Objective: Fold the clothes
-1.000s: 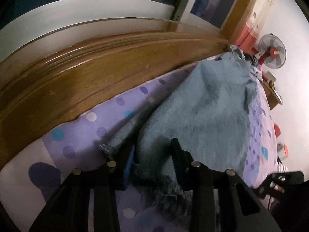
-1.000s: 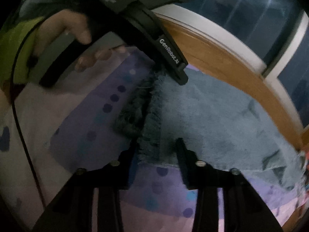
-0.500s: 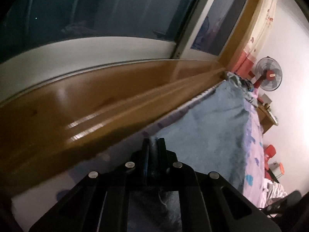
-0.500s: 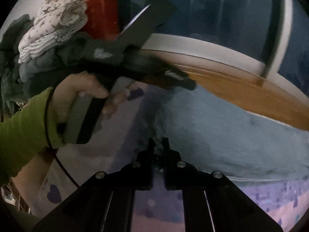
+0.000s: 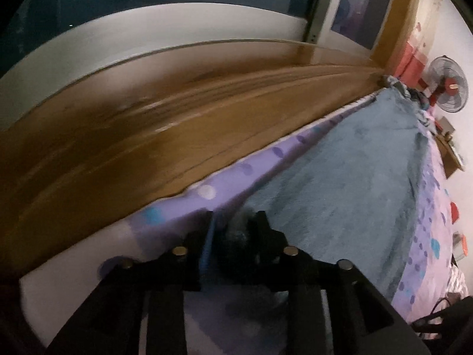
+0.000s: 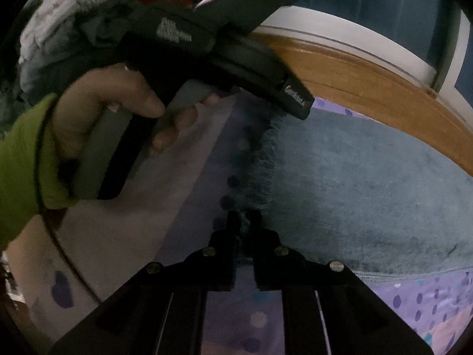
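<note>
The right tongs pinched the fringed corner of the blue garment, their jaws parting slightly with cloth between them. The left tongs also held fringe between jaws that were opening; whether the pads pressed it could not be told. Beyond both tongs the garment lay spread on the spotted bedsheet, running away toward the wooden headboard on the far side. A hand in a green sleeve carried the left tool. For a clean fold, both corners likely needed a firm regrip, equal height and even tension.
</note>
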Demonstrator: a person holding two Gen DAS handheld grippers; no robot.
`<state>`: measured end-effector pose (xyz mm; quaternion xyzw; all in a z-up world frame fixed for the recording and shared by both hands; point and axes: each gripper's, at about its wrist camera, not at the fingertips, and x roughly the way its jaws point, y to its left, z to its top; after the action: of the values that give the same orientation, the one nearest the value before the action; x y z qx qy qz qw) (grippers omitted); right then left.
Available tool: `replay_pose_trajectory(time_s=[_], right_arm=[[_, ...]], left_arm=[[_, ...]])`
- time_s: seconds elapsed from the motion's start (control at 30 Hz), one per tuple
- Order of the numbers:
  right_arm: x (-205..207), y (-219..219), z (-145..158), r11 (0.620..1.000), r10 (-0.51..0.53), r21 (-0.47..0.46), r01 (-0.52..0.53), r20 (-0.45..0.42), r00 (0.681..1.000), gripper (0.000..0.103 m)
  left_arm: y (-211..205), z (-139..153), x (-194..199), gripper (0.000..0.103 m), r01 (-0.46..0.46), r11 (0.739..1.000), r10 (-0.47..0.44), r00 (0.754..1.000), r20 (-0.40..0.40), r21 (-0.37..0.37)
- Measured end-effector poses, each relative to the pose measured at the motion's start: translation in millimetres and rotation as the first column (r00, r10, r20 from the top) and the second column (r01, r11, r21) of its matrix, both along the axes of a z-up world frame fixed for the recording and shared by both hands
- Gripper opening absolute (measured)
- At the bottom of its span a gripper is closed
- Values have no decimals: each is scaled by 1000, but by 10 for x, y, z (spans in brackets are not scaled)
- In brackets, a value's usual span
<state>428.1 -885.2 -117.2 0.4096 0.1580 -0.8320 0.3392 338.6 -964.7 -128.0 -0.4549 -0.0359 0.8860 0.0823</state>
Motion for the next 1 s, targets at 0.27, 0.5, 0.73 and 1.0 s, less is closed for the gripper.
replay_pose_trajectory(time_s=[0.27, 0.5, 0.73, 1.0], right_arm=[[-78, 671, 413, 971, -221, -121, 207, -109, 969, 55], [-503, 776, -113, 928, -373, -9, 374, 50, 927, 55], [-164, 706, -211, 937, -349, 9, 349, -1, 937, 57], [111, 1322, 227, 938, -331, -122, 325, -32, 943, 57]], left_arm=[[80, 334, 346, 34, 40, 998, -37, 997, -69, 42], [638, -13, 440, 40, 138, 990, -138, 990, 17, 28], [740, -172, 801, 42, 160, 984, -163, 986, -33, -78], [807, -90, 753, 42, 136, 985, -134, 991, 29, -104]])
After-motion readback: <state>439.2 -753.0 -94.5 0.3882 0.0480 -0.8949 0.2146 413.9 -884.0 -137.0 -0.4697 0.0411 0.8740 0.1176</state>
